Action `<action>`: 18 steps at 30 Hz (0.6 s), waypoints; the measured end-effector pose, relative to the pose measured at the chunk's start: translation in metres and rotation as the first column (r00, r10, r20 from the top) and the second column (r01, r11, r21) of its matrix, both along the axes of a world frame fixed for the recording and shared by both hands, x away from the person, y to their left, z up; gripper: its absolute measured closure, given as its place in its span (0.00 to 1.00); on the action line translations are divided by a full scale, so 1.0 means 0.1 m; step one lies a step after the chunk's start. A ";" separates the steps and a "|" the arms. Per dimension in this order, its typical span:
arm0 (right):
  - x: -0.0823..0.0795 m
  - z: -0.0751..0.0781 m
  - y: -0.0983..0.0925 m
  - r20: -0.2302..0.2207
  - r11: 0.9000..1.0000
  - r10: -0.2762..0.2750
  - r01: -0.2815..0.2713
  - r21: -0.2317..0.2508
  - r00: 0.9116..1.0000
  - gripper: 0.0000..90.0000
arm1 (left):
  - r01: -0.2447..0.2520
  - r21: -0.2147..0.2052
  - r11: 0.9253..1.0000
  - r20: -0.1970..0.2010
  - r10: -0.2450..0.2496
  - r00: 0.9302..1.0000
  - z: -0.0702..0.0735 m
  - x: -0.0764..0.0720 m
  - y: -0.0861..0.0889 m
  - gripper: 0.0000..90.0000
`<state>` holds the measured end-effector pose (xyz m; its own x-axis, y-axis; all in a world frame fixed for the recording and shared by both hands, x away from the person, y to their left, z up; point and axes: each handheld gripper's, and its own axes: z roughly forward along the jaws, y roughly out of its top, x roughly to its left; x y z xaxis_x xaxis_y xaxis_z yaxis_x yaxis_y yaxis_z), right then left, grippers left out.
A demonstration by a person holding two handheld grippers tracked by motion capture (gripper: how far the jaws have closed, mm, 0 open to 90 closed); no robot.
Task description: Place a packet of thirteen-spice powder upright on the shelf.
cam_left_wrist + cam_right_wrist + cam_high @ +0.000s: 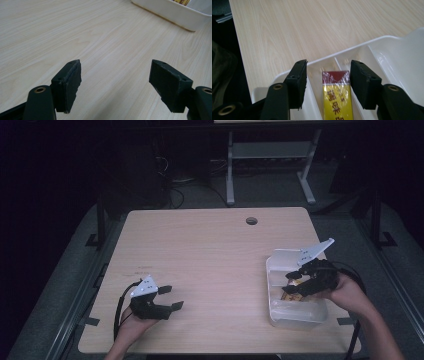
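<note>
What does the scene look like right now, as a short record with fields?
surface: light wooden table
container: white divided tray at the table's right side
contents: yellow and red wrapped packet lying in a narrow tray compartment
right hand-held gripper: above the tray, jaws apart either side of the packet, pads not pressing it
left hand-held gripper: over bare table, open, nothing between its jaws

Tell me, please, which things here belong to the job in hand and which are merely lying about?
In the job:
- packet, yellow and red, lying in the tray's middle compartment
- tray, white, divided
- right gripper, open over the packet

Lying about:
- left gripper, open, nothing between its jaws
- table hole
- cables on the floor behind
</note>
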<state>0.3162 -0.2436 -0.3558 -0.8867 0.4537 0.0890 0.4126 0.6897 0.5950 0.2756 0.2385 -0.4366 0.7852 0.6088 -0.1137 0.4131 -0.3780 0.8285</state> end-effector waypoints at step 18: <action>-0.03 0.05 0.24 0.002 0.996 -0.023 0.022 0.081 1.000 0.45 | -0.007 -0.002 1.000 0.007 0.007 1.000 0.02 0.00 0.03 0.27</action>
<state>0.3133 -0.2192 -0.3512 -0.8766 0.4650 0.1235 0.4257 0.6299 0.6497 0.2753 0.2413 -0.4346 0.7816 0.6141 -0.1094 0.4098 -0.3734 0.8323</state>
